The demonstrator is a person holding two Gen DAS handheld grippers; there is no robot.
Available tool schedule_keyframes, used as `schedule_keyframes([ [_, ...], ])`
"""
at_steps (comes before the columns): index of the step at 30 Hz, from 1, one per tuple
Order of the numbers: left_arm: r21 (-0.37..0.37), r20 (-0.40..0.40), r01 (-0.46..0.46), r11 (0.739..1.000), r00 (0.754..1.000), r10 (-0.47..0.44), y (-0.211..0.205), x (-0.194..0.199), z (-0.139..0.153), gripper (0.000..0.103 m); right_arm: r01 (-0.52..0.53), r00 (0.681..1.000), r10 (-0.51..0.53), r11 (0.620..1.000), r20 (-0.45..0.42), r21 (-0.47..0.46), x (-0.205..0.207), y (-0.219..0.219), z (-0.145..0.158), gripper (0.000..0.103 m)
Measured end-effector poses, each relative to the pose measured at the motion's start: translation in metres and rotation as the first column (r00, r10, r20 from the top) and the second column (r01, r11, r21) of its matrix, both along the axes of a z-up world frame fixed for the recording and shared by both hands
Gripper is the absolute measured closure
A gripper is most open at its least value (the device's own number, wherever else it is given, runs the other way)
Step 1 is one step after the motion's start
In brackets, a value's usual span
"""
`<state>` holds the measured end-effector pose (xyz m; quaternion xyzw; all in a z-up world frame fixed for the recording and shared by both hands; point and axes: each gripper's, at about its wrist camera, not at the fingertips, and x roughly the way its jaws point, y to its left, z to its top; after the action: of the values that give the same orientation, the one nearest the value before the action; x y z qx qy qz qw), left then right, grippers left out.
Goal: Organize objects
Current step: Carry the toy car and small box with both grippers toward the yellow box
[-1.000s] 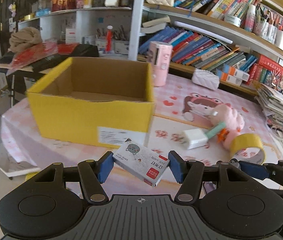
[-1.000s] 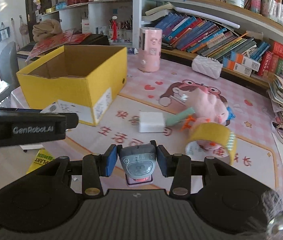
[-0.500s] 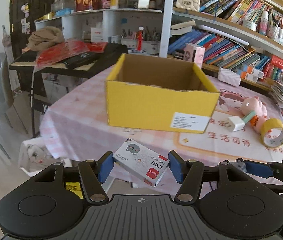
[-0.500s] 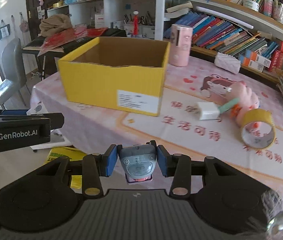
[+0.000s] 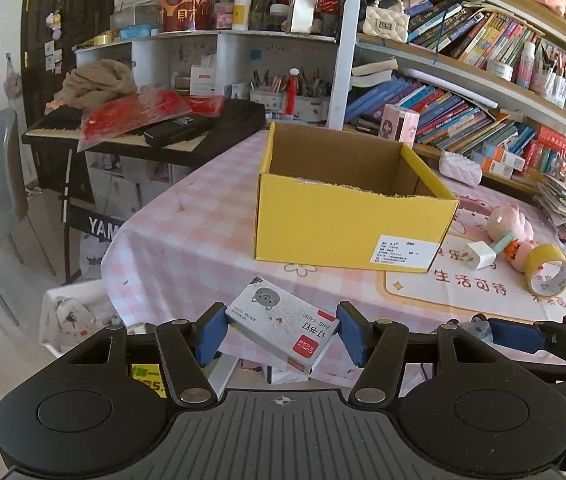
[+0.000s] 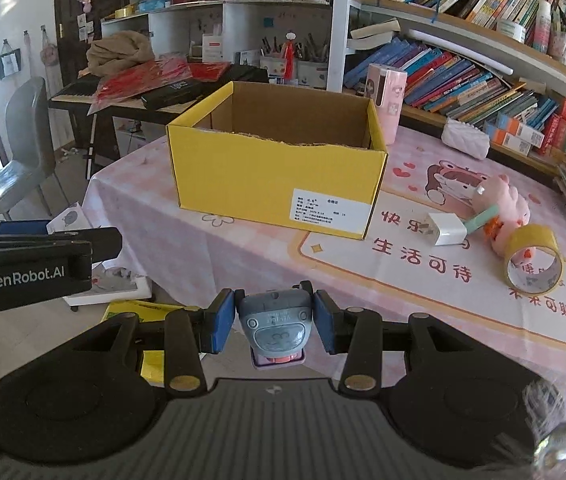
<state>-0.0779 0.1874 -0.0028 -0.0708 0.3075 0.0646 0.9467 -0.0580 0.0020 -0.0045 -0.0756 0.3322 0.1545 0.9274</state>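
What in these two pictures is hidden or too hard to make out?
- Yellow box floor: near wall hides it, both views.
- Box label print: too small.
- Grey toy in the right gripper: lower part behind the gripper body.
- Staples box underside: faces away, left view.

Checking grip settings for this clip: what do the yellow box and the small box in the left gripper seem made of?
Yellow box: corrugated cardboard, matte; brown inside, ragged torn rim. Small box in the left gripper: likely thin printed card, smooth; crisp folded edges.
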Motion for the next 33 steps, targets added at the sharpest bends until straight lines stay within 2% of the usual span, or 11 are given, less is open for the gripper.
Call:
schedule_keyframes([
  [11, -0.010, 0.024, 0.057, 0.998, 0.998, -0.056, -0.002, 0.003, 0.004, 0.044, 0.062, 0.998, -0.062, 0.998, 0.024, -0.010, -0.001, -0.005, 0.009, 0.062],
  [33, 0.006, 0.039, 0.082, 0.997, 0.996, -0.082, -0.007, 0.006, 0.009, 0.044, 0.091, 0.996, -0.091, 0.996, 0.022, -0.003, 0.002, -0.010, 0.010, 0.062],
])
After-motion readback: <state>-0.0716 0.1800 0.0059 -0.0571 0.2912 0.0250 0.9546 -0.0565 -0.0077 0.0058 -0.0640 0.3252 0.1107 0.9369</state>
